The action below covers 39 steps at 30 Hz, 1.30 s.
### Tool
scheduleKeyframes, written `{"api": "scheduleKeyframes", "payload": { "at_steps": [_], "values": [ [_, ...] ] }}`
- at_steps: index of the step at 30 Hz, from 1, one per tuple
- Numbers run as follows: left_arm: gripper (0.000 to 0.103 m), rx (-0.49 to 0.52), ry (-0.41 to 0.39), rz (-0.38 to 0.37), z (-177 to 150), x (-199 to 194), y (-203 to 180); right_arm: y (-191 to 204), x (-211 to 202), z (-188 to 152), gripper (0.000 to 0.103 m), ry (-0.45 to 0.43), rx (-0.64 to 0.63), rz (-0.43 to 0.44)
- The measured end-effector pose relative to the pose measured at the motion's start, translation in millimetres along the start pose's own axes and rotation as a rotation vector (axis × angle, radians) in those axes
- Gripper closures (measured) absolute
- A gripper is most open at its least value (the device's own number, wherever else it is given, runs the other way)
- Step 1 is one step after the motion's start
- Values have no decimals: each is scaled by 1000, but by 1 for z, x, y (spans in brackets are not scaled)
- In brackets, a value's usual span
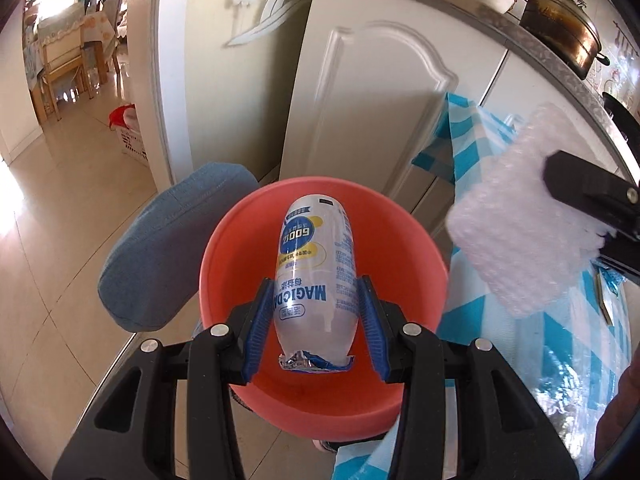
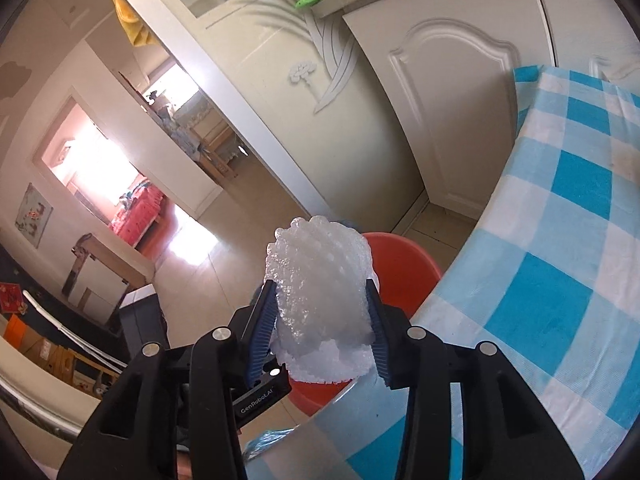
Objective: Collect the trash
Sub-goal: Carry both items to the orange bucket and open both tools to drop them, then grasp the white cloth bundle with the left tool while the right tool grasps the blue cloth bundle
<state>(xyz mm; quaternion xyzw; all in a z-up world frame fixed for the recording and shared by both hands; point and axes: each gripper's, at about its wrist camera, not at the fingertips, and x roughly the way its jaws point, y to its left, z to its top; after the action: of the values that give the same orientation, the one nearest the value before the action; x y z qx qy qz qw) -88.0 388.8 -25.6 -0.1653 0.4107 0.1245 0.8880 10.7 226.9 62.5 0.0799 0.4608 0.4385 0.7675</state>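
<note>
Presently, the left gripper (image 1: 316,312) is clamping a white snack packet (image 1: 314,276) over the orange bin (image 1: 224,256). The right gripper (image 2: 322,320) is holding a bubble-wrap wad (image 2: 320,300) between its pads, beside the checkered tablecloth (image 2: 560,240), near the bin.

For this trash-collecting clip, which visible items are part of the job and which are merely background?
Part of the job:
- white printed plastic wrapper, held in left gripper
- white bubble-wrap wad, between right gripper's fingers
- orange-red plastic bin

Background:
- blue-checked tablecloth
- blue denim cushion
- brown metal pot
- white cabinet door
</note>
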Motion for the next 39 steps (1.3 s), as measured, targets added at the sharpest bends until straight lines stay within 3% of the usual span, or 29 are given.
{"api": "scheduleKeyframes", "payload": {
  "at_steps": [2, 4, 7, 9, 11, 21, 28, 39],
  "values": [
    [59, -1, 24, -2, -3, 10, 1, 1, 11, 0, 54, 17, -10, -17],
    [58, -4, 39, -4, -4, 15, 1, 1, 19, 0, 45, 26, -12, -40],
    [37, -7, 33, 10, -5, 17, 3, 4, 24, -1, 35, 21, -37, -71],
    [36, -11, 29, 11, -5, 16, 6, 3, 24, -2, 25, 9, -26, -58],
    [30, -28, 25, 8, -6, 14, 10, 1, 20, -4, 20, -7, -16, -53],
    [18, -18, -59, 31, -5, -8, 15, -14, -25, -11, 15, -163, 36, -49],
    [7, 103, -139, 92, 2, -35, -15, -36, -83, -26, 11, -316, 71, -89],
    [6, 180, -165, -25, 11, -63, -89, -77, -180, -52, 6, -552, 66, -166]
  ]
}}
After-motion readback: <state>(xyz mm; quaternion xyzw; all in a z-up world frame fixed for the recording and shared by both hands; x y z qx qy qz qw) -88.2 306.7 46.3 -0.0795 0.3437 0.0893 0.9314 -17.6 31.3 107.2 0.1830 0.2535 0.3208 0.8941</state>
